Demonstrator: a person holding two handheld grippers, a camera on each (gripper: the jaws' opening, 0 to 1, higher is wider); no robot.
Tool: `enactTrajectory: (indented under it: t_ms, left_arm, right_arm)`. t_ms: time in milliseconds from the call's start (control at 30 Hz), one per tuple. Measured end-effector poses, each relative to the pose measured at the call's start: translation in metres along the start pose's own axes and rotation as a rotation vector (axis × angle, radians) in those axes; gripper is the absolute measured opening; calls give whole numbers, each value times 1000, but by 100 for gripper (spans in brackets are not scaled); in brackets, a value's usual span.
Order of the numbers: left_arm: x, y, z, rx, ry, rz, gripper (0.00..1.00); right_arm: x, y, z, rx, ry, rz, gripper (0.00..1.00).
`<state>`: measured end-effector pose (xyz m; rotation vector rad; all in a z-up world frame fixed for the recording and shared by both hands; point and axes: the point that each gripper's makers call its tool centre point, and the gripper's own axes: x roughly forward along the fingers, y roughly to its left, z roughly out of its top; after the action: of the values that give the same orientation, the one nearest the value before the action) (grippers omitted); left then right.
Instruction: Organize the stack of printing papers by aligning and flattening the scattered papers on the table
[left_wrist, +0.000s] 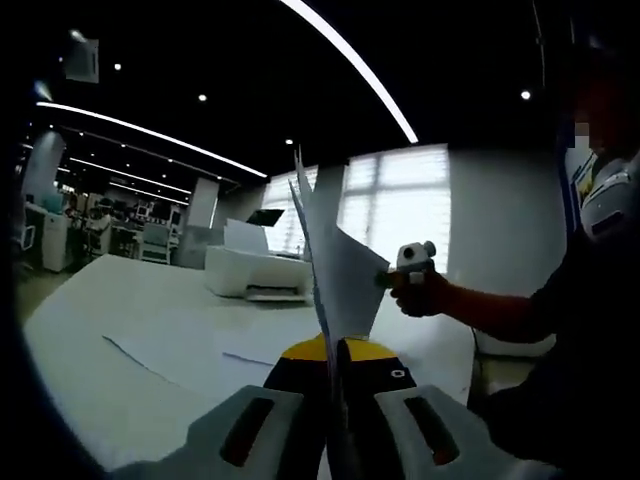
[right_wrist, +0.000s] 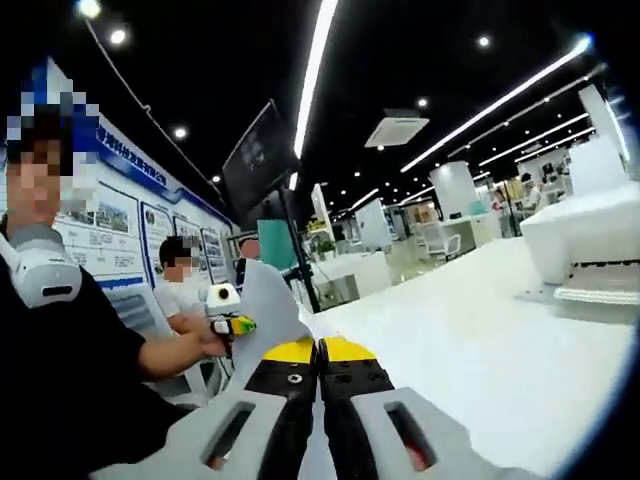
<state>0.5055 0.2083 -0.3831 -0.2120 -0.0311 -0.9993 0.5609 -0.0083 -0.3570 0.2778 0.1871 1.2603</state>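
Both tools (left_wrist: 334, 345) (right_wrist: 319, 350) clamp upright papers (left_wrist: 335, 265); printer (left_wrist: 255, 272) beyond.

The desk (left_wrist: 120, 300) lies broad and bare on the near side, open for a pass. A printer (left_wrist: 255, 272) stands at its far part, in the way there. Loose sheets (left_wrist: 190, 350) lie flat between. The upright papers (left_wrist: 335, 270) rise between both tools, blocking a crossing, with a person's arm (left_wrist: 500, 310) beyond them
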Motion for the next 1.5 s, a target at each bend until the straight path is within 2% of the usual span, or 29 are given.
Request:
enactTrajectory:
  t_ms: [100,200,267,533,667,933,1100,1133,1233,1333,1500]
  left_arm:
    - [0,-1,1,-1,-7,-1,7]
    - [0,-1,1,-2,-12,-2,7]
    - [0,-1,2,-6,-17,0,7]
    - [-2,3,4,-35,-47,8,7]
    - [-2,3,4,-40,-50,6,7]
    - [1,-3,2,-33,-17,-23,7]
    - [0,-2,4,-19,-17,-7,6]
    - [-1,-1,5,-25,-23,0,6]
    - [-3,2,6,-35,-29,10,6]
    - [-4,3,4,-20,-12,21,6]
    - [-7,2,6,-5,-9,27,6]
  right_arm:
    - [0,-1,-5,107,5,-24,0]
    - [2,2,-9,158,0,-31,0]
    - [3,3,-16,227,17,-46,0]
    - [10,14,-44,329,79,-48,0]
    - [12,20,-51,363,75,-30,0]
    - [15,23,-52,329,84,-16,0]
    - [13,18,-56,186,99,-63,0]
    - [12,18,-56,185,99,-64,2]
    - [8,14,-58,142,98,-105,19]
    - [2,14,-60,126,102,-124,21]
    - [-10,8,-61,63,106,-203,28]
